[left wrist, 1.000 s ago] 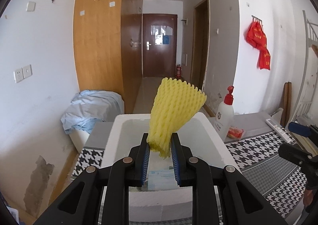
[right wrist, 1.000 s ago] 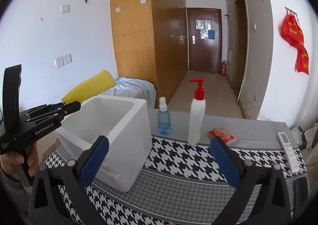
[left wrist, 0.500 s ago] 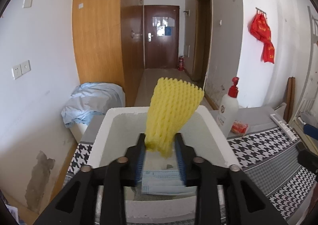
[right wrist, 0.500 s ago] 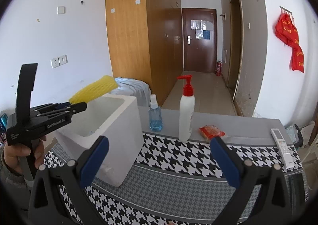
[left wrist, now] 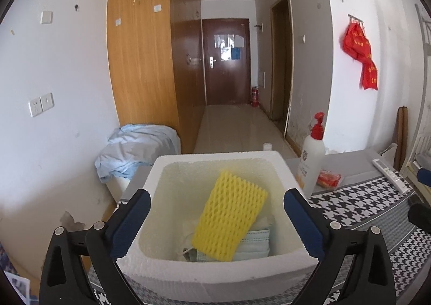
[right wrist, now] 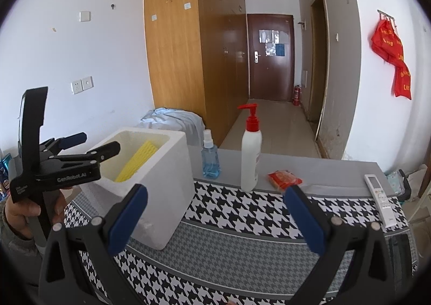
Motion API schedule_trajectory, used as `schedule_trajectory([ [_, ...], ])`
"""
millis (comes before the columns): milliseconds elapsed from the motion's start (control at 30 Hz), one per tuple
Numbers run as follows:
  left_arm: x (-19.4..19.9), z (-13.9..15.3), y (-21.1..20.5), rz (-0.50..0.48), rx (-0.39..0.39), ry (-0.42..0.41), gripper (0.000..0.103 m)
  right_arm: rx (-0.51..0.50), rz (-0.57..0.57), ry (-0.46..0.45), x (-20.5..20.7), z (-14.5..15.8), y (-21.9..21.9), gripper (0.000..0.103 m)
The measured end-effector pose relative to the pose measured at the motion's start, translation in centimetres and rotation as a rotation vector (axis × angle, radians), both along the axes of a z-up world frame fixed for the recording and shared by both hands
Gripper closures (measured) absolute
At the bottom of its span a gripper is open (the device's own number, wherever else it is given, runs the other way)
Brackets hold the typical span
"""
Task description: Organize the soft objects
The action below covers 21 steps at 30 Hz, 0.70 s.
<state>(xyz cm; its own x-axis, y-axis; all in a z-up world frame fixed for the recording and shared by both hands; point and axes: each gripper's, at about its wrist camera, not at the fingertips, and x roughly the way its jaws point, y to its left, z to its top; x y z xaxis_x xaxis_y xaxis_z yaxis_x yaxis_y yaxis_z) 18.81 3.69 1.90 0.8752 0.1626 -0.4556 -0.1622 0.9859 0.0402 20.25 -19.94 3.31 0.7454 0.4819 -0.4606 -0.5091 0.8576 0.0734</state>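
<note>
Straddling the white foam box point(left wrist: 215, 272), your left tongs point(left wrist: 216, 220) are opening wide, gripping nothing; the yellow foam net point(left wrist: 229, 213) lies loose in the box between them, on face masks point(left wrist: 256, 244). Your right tongs point(right wrist: 215, 217) stand spread and empty.

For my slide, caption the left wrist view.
Left hand-held gripper opening over the foam box, yellow net dropped onto masks inside.
</note>
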Motion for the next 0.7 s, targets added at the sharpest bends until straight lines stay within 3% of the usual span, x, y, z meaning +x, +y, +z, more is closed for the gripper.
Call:
schedule_trajectory([
  [700, -5.8, 2.3, -1.8, -0.059, -0.013, -0.114, 0.001, 0.023, -0.005, -0.056, -3.5, 1.5, -1.7, 0.0],
])
